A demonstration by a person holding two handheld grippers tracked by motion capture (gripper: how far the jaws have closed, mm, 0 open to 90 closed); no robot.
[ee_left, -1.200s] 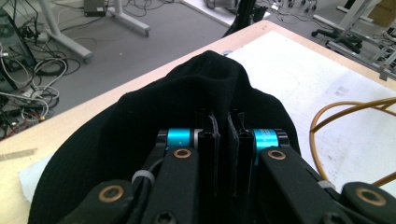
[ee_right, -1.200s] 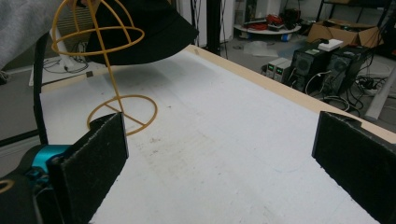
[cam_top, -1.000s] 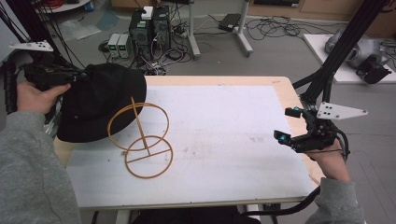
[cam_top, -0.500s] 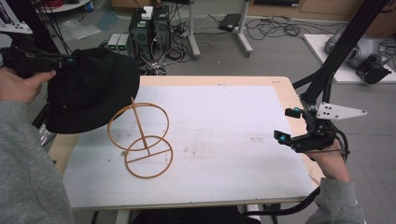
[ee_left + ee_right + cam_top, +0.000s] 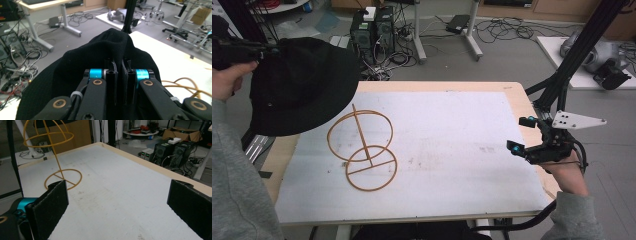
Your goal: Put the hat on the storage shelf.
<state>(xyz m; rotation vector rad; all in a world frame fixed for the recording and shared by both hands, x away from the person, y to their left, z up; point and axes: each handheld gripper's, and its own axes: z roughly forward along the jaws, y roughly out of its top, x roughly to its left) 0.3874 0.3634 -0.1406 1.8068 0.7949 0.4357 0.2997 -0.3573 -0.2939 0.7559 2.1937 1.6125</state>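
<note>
A black brimmed hat (image 5: 302, 85) hangs in the air over the table's far left corner, up and left of a yellow wire hat stand (image 5: 362, 150). My left gripper (image 5: 271, 49) is shut on the hat's brim. In the left gripper view its jaws (image 5: 119, 65) pinch the black fabric (image 5: 110, 47), and part of the stand (image 5: 180, 85) shows at the right. The stand rests upright on the white table top (image 5: 452, 130), bare of the hat. My right gripper (image 5: 519, 134) hovers open at the table's right edge. Its wide-apart pads (image 5: 50, 205) face the stand (image 5: 53, 152).
Computer towers (image 5: 372, 25) and loose cables lie on the floor behind the table. A black frame post (image 5: 582, 55) rises just beyond the right edge, close to my right hand. The table's wooden rim (image 5: 437, 86) borders the white surface.
The left gripper has carried the hat up and to the left, off the top of the stand. The right gripper has stayed where it was.
</note>
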